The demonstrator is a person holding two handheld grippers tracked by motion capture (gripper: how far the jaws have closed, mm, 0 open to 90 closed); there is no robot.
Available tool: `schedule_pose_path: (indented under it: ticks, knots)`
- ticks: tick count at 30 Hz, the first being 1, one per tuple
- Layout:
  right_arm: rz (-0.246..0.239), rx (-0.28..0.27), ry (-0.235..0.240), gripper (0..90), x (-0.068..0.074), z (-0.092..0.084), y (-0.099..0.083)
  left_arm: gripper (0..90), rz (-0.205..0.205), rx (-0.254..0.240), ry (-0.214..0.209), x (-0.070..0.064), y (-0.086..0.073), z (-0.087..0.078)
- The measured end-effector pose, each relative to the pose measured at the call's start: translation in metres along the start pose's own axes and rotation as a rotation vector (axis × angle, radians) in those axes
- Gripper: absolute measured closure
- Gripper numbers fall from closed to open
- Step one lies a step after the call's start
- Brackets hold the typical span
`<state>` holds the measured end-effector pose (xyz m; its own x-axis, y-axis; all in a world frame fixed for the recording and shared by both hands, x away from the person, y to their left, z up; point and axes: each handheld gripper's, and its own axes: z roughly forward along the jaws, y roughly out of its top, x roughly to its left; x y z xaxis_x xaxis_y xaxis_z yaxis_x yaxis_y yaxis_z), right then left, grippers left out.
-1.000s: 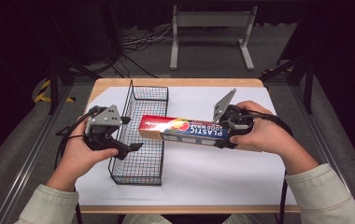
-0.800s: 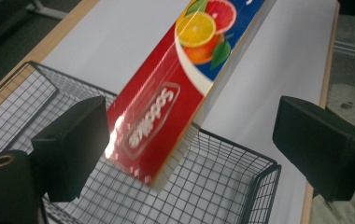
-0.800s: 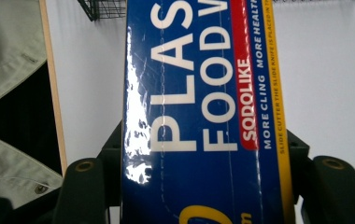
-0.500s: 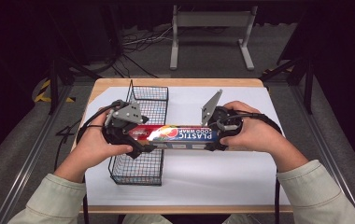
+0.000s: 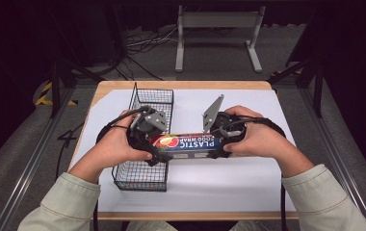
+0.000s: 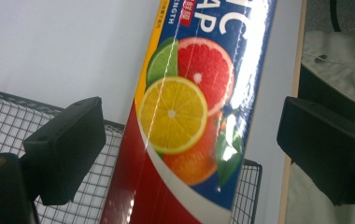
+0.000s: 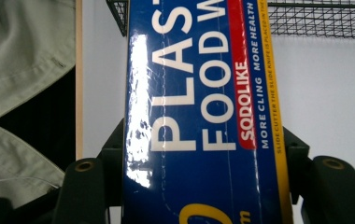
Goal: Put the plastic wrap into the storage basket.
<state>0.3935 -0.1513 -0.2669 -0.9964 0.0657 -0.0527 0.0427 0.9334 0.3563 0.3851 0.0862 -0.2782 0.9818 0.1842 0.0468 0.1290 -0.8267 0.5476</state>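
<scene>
Left gripper [image 6: 189, 154] reached the box [image 5: 190, 143] (jaws just widened, untouching) — right gripper [image 7: 203, 186] clamps it.

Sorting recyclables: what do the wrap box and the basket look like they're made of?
The box looks like glossy printed cardboard: flat faces, crisp edges, bright glare streaks; a film coating is possible. The basket looks like thin welded wire in a dark, probably painted or coated, finish: open square grid.

White sheet [image 5: 229, 187] covers wooden table [image 5: 181, 85]; metal stand [image 5: 218, 30], cables [image 5: 140, 45] on floor behind.
</scene>
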Motion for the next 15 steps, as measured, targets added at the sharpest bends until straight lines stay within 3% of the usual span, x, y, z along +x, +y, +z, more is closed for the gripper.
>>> schedule_pose_path:
  ticks: [7,9,15]
  knots:
    - [0.006,-0.039,0.039,40.2,-0.001,0.001,0.0,10.8,0.037,0.056,-0.032,-0.002,0.007,0.015]
    - [0.002,-0.052,0.049,40.2,-0.001,0.001,0.0,11.0,0.042,0.075,-0.015,-0.001,0.007,0.017]
    - [-0.004,-0.056,0.056,40.2,0.0,0.001,0.002,23.7,0.05,0.055,-0.055,0.001,0.005,0.016]
